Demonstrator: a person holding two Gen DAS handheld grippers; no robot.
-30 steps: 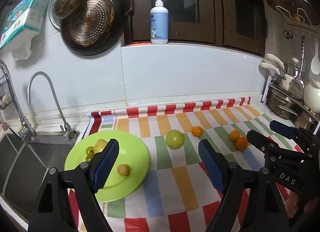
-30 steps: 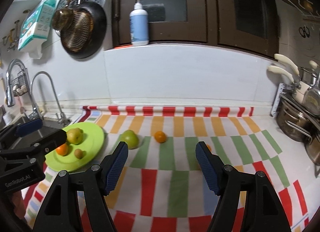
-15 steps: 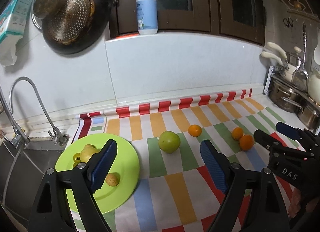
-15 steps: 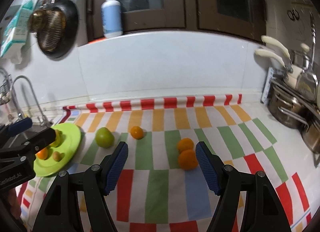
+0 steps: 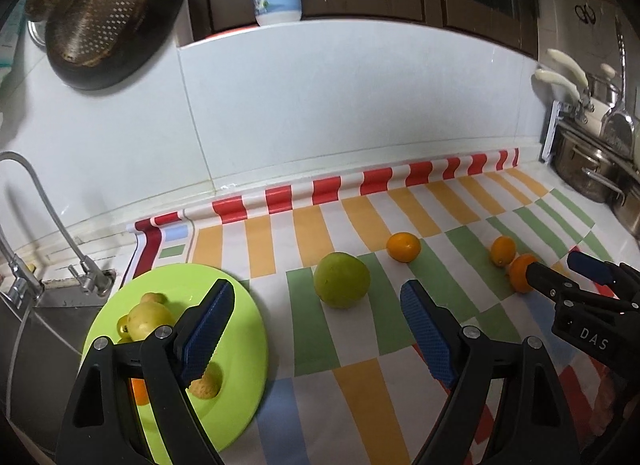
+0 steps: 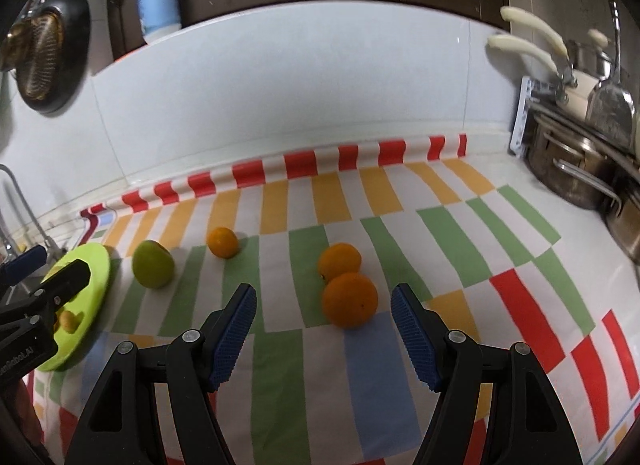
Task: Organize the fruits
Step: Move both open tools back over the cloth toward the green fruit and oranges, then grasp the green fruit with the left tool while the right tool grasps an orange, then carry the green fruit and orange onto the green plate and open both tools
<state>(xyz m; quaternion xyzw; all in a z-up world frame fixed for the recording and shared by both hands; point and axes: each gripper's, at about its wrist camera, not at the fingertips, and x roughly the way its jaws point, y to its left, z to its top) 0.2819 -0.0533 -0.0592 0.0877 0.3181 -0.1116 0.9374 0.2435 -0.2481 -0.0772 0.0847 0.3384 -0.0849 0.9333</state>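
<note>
The two round oranges nearest your right gripper (image 6: pixel 323 313) lie touching each other on the striped, multicoloured mat (image 6: pixel 376 369): the larger orange (image 6: pixel 349 299) sits just ahead of your wide-open blue-padded jaws, and the smaller orange (image 6: pixel 339 261) rests behind it. Nothing is between the pads. A third small orange (image 6: pixel 223 242) lies farther left on the mat, and beside it sits the big round green fruit (image 6: pixel 153 263), near the rim of the flat lime-green plate (image 6: pixel 100 273).

Your left gripper (image 5: pixel 316 325) is also spread wide and holds nothing; it hangs over the mat with its left pad above the plate (image 5: pixel 240 329). On that plate you have a pale yellow-green pear-shaped fruit (image 5: pixel 148 319), a small tan fruit (image 5: pixel 206 385) partly behind the pad, and an orange piece (image 5: pixel 140 391) mostly hidden by the gripper frame. Left of the plate stands the curved steel faucet (image 5: pixel 60 221); steel pots (image 6: pixel 576 173) crowd the right end of the counter.
</note>
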